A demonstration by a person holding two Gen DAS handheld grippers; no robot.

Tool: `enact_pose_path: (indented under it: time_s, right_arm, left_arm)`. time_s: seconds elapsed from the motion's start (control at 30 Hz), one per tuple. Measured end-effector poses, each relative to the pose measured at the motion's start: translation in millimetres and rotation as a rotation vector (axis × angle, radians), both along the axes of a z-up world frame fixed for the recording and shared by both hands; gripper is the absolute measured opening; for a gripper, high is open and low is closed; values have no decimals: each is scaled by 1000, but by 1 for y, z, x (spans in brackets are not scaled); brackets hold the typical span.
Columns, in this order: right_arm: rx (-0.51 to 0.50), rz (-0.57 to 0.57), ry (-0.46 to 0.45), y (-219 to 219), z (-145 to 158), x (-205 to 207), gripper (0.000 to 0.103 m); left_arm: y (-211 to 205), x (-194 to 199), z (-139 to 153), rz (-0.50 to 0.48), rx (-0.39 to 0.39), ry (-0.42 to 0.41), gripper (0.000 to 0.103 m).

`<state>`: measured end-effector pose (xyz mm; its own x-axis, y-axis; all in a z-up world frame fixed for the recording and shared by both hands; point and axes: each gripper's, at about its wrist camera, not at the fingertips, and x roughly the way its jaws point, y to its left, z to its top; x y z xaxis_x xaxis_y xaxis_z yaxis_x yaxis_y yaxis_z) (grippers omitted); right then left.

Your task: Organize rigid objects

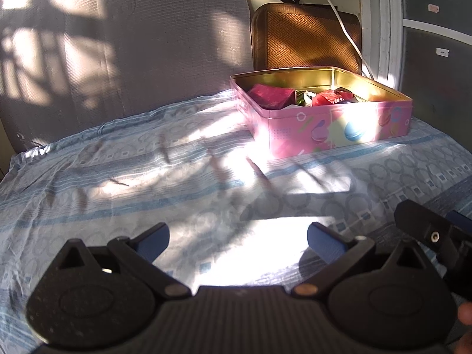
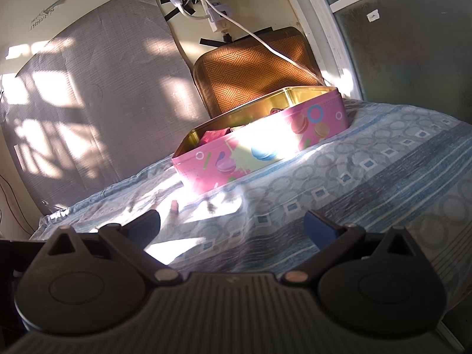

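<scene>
Sunlight streaks across a bed covered in a blue-and-white patterned sheet [image 1: 124,183], with bright patches and long shadows all over it. Nearest the cameras, the left hand-held gripper [image 1: 237,237] sits low over the sheet with its blue-padded fingers spread wide apart and nothing between them. Same deal with the right hand-held gripper [image 2: 231,225]: fingers apart, holding nothing, tilted a bit so the bed looks slanted. Part of the right one pokes into the left view at the edge.

Further back, a pink tin box [image 1: 339,126] printed with macarons rests on the sheet, lid off, gold inside. It holds a dark pink box [image 1: 273,94] on its left side and some red wrapped items [image 1: 330,97] toward the middle; can't make out what they are exactly. Right behind the tin, a brown woven cushion [image 1: 303,41] leans upright against the wall, with a white cable [image 1: 348,34] hanging across it. A grey padded panel [image 1: 132,44] stands to its left.
</scene>
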<state>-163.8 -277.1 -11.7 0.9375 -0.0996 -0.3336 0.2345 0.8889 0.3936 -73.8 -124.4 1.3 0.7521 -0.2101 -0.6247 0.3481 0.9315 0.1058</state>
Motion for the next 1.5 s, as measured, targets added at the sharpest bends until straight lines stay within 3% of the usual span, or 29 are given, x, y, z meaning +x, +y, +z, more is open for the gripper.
enact_pose_path:
  time_s: [1.5]
  right_arm:
    - [0,0,0,0,0,0,103]
  left_arm:
    - [-2,2,-1,-3,-1,14,103]
